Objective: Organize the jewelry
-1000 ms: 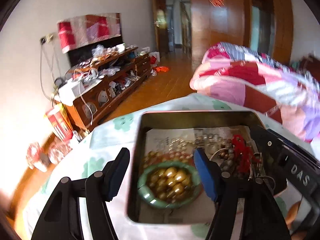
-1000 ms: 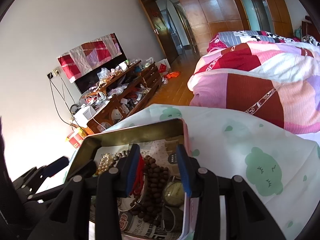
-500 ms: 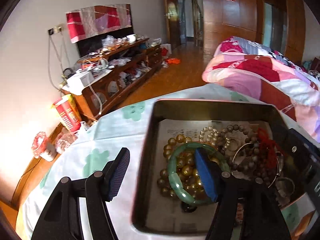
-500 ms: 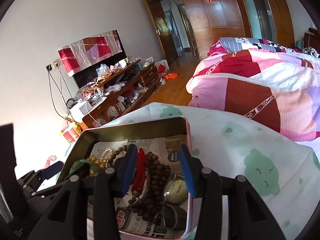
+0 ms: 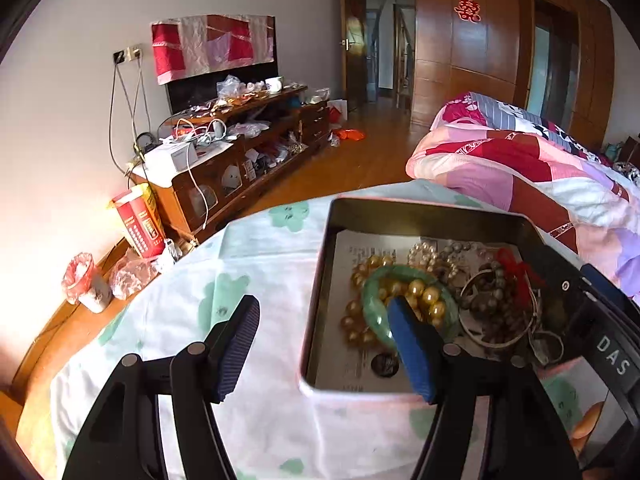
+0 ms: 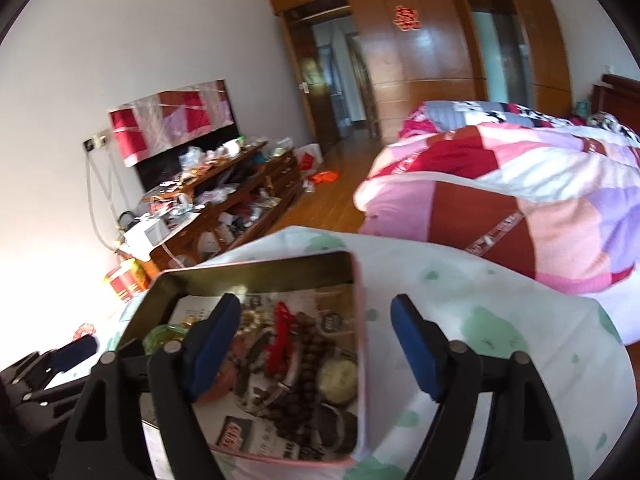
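Left gripper [image 5: 322,344]: spread wide, holding nothing; its right finger [image 5: 412,354] lies over the green bangle [image 5: 374,312].
Right gripper [image 6: 314,344]: spread wide, empty, straddling the tin's right wall.
Tin [image 5: 424,210]: just ahead of both grippers, on the cloth [image 5: 256,280].
Jewelry: gold beads [image 5: 424,296], brown bead strand [image 6: 312,364], red tassel [image 6: 282,336] inside the tin.

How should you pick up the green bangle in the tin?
Grip the green bangle across its near-left rim, one finger inside the ring, one outside, coming from above. It lies roughly flat on the gold beads, so its thin band is probably the easiest hold.
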A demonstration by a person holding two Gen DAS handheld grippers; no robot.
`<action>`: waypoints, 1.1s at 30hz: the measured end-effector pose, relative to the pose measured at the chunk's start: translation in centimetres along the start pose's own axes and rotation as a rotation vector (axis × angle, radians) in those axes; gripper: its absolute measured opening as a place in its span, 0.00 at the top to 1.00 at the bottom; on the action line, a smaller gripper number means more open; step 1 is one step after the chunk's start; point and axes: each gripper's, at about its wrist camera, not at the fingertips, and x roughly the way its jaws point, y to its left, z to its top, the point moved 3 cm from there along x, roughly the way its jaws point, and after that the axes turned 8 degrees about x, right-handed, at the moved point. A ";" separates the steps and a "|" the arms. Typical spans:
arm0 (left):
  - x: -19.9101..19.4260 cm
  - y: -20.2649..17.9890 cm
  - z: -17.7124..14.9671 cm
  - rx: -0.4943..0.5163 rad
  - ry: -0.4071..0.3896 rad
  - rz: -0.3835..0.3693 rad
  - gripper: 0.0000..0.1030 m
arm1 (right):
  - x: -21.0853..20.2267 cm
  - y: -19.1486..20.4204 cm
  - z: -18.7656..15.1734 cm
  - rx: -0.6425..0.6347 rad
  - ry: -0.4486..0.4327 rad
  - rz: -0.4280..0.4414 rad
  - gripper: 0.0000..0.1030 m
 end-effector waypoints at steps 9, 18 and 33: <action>-2.8 0.1 -2.8 0.011 -0.053 0.027 0.35 | -3.1 2.4 -1.7 -0.149 -0.077 -0.095 0.22; -6.0 1.5 -5.5 -0.054 -0.104 0.067 0.35 | -6.3 2.4 -3.3 -0.121 -0.119 -0.116 0.14; -11.7 0.9 -7.7 -0.044 -0.257 0.102 0.33 | -13.2 2.2 -5.3 -0.073 -0.292 -0.135 0.09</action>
